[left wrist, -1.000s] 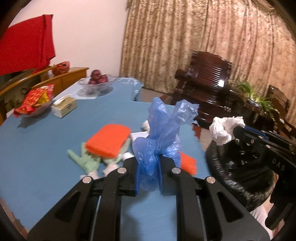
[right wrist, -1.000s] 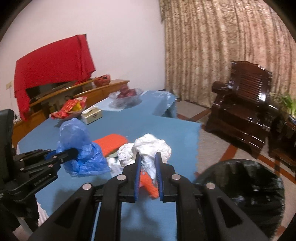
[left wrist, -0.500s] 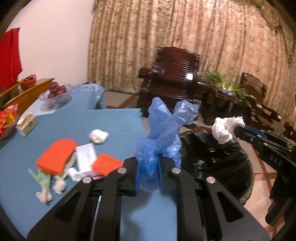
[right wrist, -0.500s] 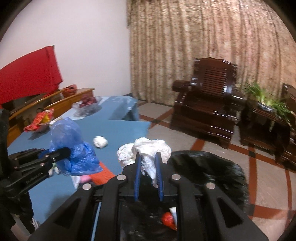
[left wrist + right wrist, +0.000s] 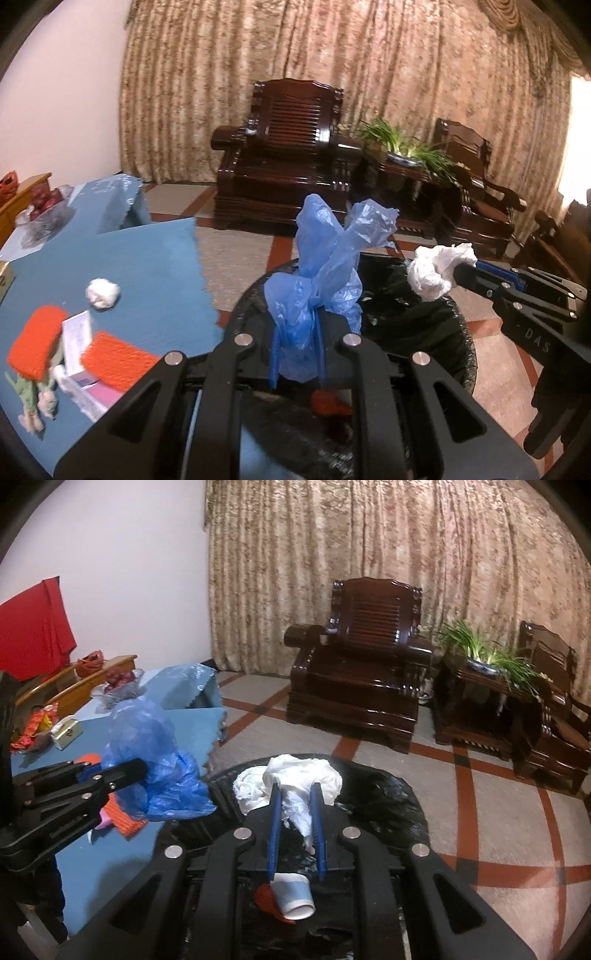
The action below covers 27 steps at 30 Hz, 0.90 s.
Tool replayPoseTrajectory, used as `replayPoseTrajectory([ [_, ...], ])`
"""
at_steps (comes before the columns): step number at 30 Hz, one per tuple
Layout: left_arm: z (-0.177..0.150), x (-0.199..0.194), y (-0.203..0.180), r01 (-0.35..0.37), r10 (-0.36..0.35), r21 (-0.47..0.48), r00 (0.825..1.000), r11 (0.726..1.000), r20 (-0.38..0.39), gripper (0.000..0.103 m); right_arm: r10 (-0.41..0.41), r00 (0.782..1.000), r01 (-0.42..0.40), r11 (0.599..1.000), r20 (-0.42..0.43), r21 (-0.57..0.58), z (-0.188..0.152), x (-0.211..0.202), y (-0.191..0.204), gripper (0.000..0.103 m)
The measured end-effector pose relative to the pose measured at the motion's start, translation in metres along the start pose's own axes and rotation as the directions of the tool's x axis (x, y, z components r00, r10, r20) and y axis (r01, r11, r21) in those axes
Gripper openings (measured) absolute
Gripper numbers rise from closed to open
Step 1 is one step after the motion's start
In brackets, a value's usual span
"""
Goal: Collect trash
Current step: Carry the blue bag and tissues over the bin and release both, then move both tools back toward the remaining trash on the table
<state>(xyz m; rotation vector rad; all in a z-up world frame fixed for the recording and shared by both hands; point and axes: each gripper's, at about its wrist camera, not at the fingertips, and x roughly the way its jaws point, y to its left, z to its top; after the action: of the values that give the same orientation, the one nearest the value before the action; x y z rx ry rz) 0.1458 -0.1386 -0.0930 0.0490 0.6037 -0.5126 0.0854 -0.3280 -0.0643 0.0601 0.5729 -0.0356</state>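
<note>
My left gripper [image 5: 297, 325] is shut on a crumpled blue plastic bag [image 5: 325, 273] and holds it over the near left rim of a black-lined trash bin [image 5: 458, 328]. My right gripper [image 5: 295, 797] is shut on a wad of white plastic [image 5: 295, 775] above the same bin [image 5: 391, 801]. Inside the bin lie a blue paper cup [image 5: 293, 895] and a red scrap [image 5: 264, 897]. From the left wrist, the right gripper [image 5: 456, 271] with its white wad [image 5: 432, 271] hangs over the bin's right side. The left gripper [image 5: 142, 766] with the blue bag [image 5: 155, 760] shows in the right wrist view.
A blue-clothed table [image 5: 155, 273] lies left of the bin, bearing a white paper ball [image 5: 102, 292], orange pads [image 5: 37, 345], papers and a fruit bowl [image 5: 120, 686]. Dark wooden armchairs [image 5: 369, 657] and a plant stand [image 5: 484, 686] line the curtain across tiled floor.
Both grippers swung right from over the table to above the trash bin, still gripping the blue bag and the white wad. The table slid to the left of both views.
</note>
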Motion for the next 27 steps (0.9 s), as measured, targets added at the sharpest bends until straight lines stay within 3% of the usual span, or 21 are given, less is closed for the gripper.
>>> replayPoseTrajectory([
  [7,0.001,0.022,-0.017,0.032,-0.032,0.026,0.999,0.999,-0.021,0.014,-0.034,0.999,0.034,0.999,-0.016,0.022,-0.009,0.006,-0.019,0.015],
  [12,0.000,0.028,-0.019,0.062,-0.061,0.021,0.997,0.998,-0.041,0.027,-0.052,0.998,0.053,0.998,-0.027,0.026,-0.013,0.011,-0.028,0.022],
  [16,-0.003,0.026,-0.013,0.054,-0.054,0.007,0.997,0.999,-0.048,0.043,-0.068,0.997,0.069,0.997,-0.027,0.040,-0.014,0.010,-0.033,0.045],
  [20,-0.005,0.014,0.001,0.016,-0.016,-0.010,0.999,1.000,-0.033,0.070,-0.094,0.996,0.094,0.995,-0.001,0.042,-0.015,0.002,-0.031,0.094],
  [23,-0.008,-0.002,0.017,-0.031,0.031,-0.030,0.999,0.999,-0.010,0.087,-0.090,0.996,0.089,0.995,0.024,0.042,-0.012,-0.005,-0.024,0.097],
  [27,-0.012,-0.025,0.038,-0.087,0.087,-0.057,0.996,0.995,0.005,0.090,-0.049,0.998,0.048,0.998,0.038,0.028,-0.007,-0.009,-0.008,0.097],
])
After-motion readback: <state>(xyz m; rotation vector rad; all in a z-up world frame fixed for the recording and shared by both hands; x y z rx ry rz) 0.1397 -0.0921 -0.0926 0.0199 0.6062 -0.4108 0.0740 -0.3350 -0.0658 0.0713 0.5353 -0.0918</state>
